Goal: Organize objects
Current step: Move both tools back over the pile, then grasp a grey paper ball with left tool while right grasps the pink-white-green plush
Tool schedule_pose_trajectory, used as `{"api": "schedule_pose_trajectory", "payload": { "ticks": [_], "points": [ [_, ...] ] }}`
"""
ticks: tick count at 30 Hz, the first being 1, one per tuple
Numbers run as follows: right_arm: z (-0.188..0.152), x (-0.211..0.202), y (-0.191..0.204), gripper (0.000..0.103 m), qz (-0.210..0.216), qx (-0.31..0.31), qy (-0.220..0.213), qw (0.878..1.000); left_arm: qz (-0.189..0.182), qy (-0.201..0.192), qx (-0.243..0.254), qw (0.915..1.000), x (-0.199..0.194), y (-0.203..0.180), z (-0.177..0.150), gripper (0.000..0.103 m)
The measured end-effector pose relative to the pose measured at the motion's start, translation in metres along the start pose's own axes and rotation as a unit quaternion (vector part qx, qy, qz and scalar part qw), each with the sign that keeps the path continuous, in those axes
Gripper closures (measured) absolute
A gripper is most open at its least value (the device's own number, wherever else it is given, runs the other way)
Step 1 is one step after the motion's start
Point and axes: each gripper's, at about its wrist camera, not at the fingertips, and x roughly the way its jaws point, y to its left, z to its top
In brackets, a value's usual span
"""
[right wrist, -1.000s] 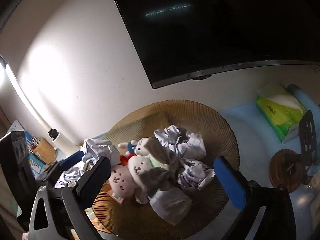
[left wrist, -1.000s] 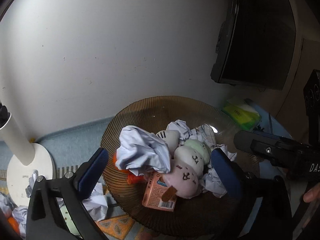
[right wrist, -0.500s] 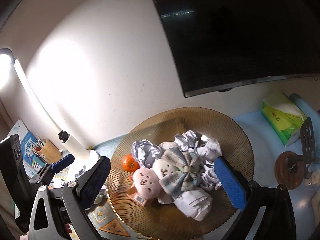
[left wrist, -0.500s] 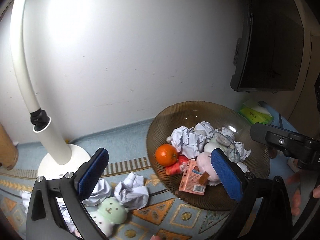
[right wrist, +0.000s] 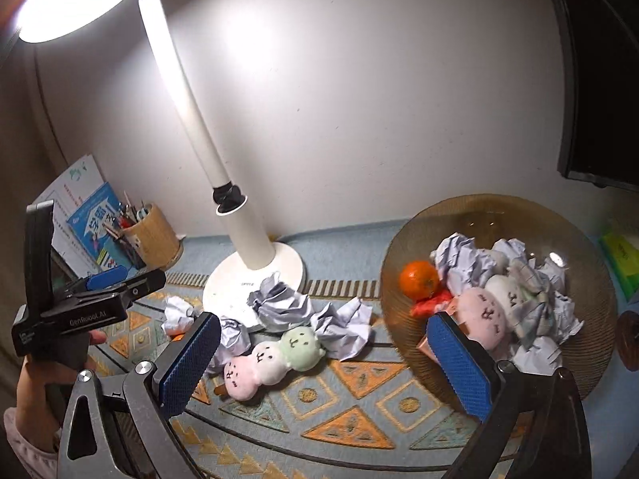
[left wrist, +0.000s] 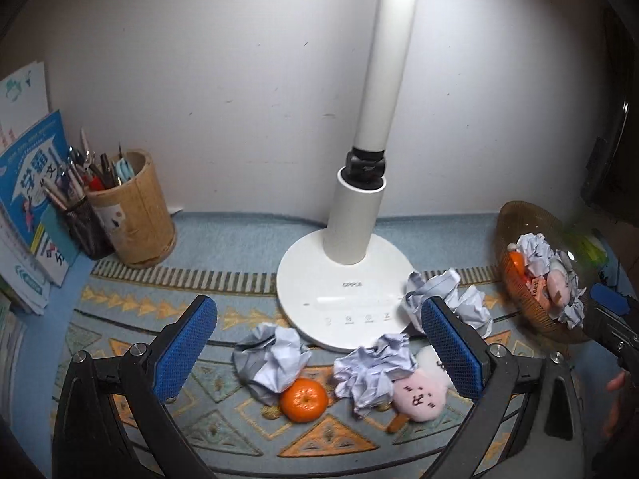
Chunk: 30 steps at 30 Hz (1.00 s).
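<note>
A brown ribbed glass bowl [right wrist: 471,211] [left wrist: 519,215] holds crumpled paper, an orange [right wrist: 419,279], a pink plush and a small carton. On the patterned mat lie crumpled paper balls [left wrist: 275,355] [right wrist: 279,303], a loose orange [left wrist: 303,399] and a plush dango skewer [right wrist: 271,355] [left wrist: 415,391]. My left gripper [left wrist: 315,347] is open and empty, above the loose orange and papers. My right gripper [right wrist: 323,363] is open and empty, above the plush skewer, left of the bowl.
A white desk lamp [left wrist: 347,287] [right wrist: 255,267] stands behind the loose items. A bamboo pen holder [left wrist: 131,207] and books [left wrist: 28,183] stand at far left. A black monitor [right wrist: 599,80] and green tissue pack [right wrist: 619,251] are at right.
Both grippers have swung left, away from over the bowl. The lamp base, loose papers, orange and plush skewer on the mat have come into view. Both stay open and empty.
</note>
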Motion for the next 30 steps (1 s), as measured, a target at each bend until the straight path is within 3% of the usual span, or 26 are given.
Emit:
{"api": "schedule_pose_trajectory", "payload": {
  "ticks": [6, 10, 14, 22, 30],
  "points": [
    [-0.044, 0.055, 0.035, 0.0, -0.004, -0.016, 0.06, 0.998, -0.002, 0.03, -0.032, 0.999, 0.029, 0.056, -0.028, 0.001],
    [-0.064, 0.087, 0.055, 0.0, -0.047, -0.031, 0.09, 0.994, -0.011, 0.046, -0.033, 0.9983, 0.046, 0.065, -0.038, 0.001],
    [-0.067, 0.109, 0.062, 0.0, -0.061, -0.003, 0.091, 0.994, -0.012, 0.052, -0.036, 0.9979, 0.062, 0.068, -0.043, 0.001],
    [-0.07, 0.127, 0.07, 0.0, -0.142, 0.011, 0.091, 0.986, -0.024, 0.05, -0.055, 0.9969, 0.081, 0.079, -0.051, 0.001],
    [-0.071, 0.118, 0.065, 0.0, -0.137, 0.029, 0.082, 0.987, -0.022, 0.051, -0.053, 0.9971, 0.08, 0.083, -0.052, 0.001]
  ]
}}
